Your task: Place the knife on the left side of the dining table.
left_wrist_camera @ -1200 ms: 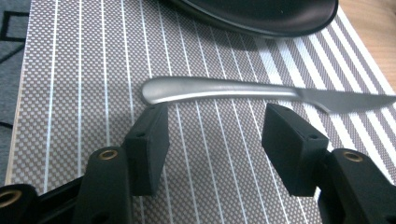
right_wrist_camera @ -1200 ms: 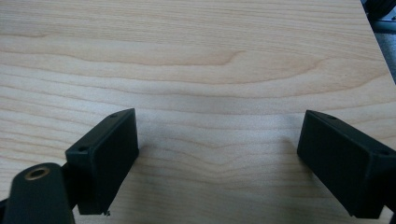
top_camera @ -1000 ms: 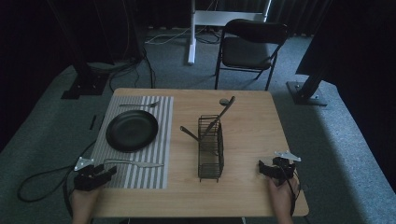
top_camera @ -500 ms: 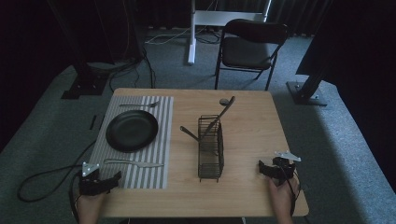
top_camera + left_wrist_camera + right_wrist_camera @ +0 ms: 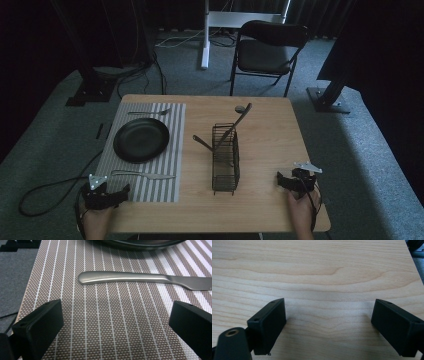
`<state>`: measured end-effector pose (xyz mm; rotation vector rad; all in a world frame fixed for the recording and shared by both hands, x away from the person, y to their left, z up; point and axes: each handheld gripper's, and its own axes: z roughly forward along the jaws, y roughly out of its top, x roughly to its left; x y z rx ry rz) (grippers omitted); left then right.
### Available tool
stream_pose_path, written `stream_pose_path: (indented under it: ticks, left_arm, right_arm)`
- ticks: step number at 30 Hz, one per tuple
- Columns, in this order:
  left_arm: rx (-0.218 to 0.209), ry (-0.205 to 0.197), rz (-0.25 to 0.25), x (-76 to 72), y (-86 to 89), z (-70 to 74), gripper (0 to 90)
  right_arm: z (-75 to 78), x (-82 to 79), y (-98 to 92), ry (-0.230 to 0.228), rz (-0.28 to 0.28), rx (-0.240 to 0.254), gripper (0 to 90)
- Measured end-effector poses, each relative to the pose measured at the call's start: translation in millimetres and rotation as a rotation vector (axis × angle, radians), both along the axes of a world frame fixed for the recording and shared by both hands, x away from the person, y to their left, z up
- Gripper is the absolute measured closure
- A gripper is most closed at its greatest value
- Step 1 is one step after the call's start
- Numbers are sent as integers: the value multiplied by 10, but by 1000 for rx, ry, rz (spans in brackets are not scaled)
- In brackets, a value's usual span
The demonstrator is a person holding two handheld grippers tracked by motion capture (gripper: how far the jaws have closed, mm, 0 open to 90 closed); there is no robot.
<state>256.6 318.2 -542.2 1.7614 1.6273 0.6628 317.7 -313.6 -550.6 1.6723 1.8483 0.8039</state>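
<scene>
The left gripper point(image 5: 116, 192) sits at the near left corner of the table point(image 5: 260, 150), low over the near edge of the striped placemat point(image 5: 175, 150), and its jaws have just been opening; they now stand spread wide with nothing between them. In the left gripper view the knife point(image 5: 140, 280) lies flat on the placemat just ahead of the jaws, apart from them, its rounded handle end toward the mat's outer edge and its blade running off to the side. In the high view the knife point(image 5: 142, 175) lies crosswise on the mat, just on the near side of the black plate point(image 5: 141, 139). A second piece of cutlery point(image 5: 148, 112), probably a fork though the dim light makes it hard to tell, lies on the mat beyond the plate.

The right gripper point(image 5: 284, 181) rests near the table's near right corner, well apart from the knife. Its jaws are likewise spread, over bare wood, as the right gripper view shows. Between the two grippers a wire basket point(image 5: 225, 157) stands on the table, with dark utensils point(image 5: 235, 125) leaning out of its far end.
</scene>
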Motion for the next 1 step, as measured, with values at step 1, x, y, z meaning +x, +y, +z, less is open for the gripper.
stream_pose_path:
  ticks: [1]
  left_arm:
    - [0,0,0,0,0,0,0]
  right_arm:
    - [0,0,0,0,0,0,116]
